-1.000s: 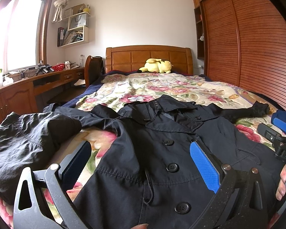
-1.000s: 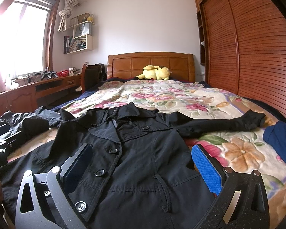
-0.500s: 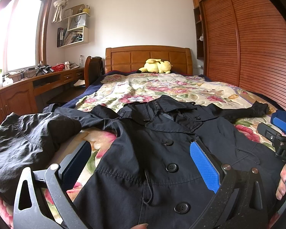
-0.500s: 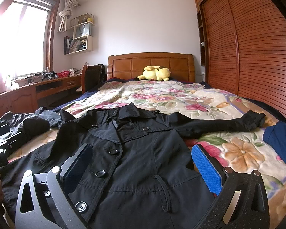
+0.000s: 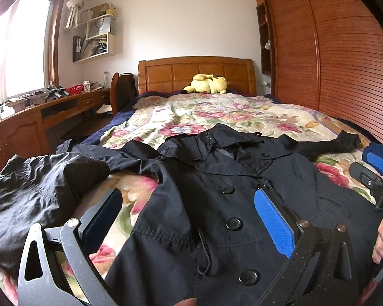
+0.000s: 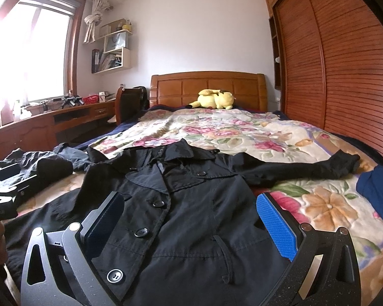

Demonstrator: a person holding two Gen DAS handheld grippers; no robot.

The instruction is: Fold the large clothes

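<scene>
Your left claw (image 5: 189, 219) is spread wide, with nothing between its two blue pads. It hangs just over the front of the big black button-up coat (image 5: 217, 204). Your right claw (image 6: 191, 223) is spread wide too and grips nothing. It hangs over the same coat, nearer the coat's right side.

The coat lies flat, face up, on the flowery bed cover (image 6: 229, 130), collar pointing to the brown wooden headboard (image 6: 209, 89). One long black sleeve (image 6: 306, 168) stretches out to the right. The other sleeve (image 5: 51, 176) lies bunched up on the left.

A dark blue cloth (image 6: 378, 191) sits at the right edge of the bed. A soft yellow toy (image 5: 208, 84) rests by the headboard.
</scene>
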